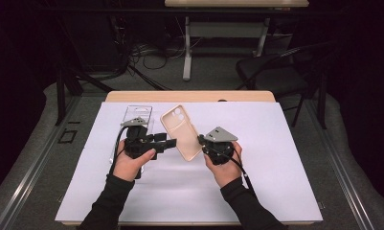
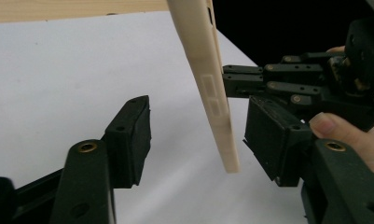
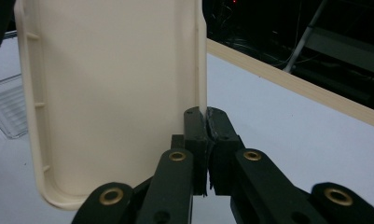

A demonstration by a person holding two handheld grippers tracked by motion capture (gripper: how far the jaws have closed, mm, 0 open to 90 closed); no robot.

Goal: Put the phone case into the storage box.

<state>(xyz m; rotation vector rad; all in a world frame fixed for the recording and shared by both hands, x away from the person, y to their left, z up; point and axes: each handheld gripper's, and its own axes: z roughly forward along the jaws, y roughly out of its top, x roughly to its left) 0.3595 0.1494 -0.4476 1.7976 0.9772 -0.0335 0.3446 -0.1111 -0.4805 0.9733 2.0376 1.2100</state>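
Right gripper (image 3: 207, 140) jaws clamped on the beige phone case (image 1: 181, 132) edge; left gripper (image 2: 194, 140) jaws apart, straddling its 9 o'clock edge; centre that edge, then close squarely.

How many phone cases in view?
2. The beige case is held off the table, pinched by the right gripper. The clear case lies flat beyond the left gripper.

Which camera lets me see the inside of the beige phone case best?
The right gripper view: the beige phone case faces that camera, showing its hollow inside and raised rim, with the right gripper pinching one edge. The left gripper view shows its thin side edge. The high view shows its back and camera cutout, small.
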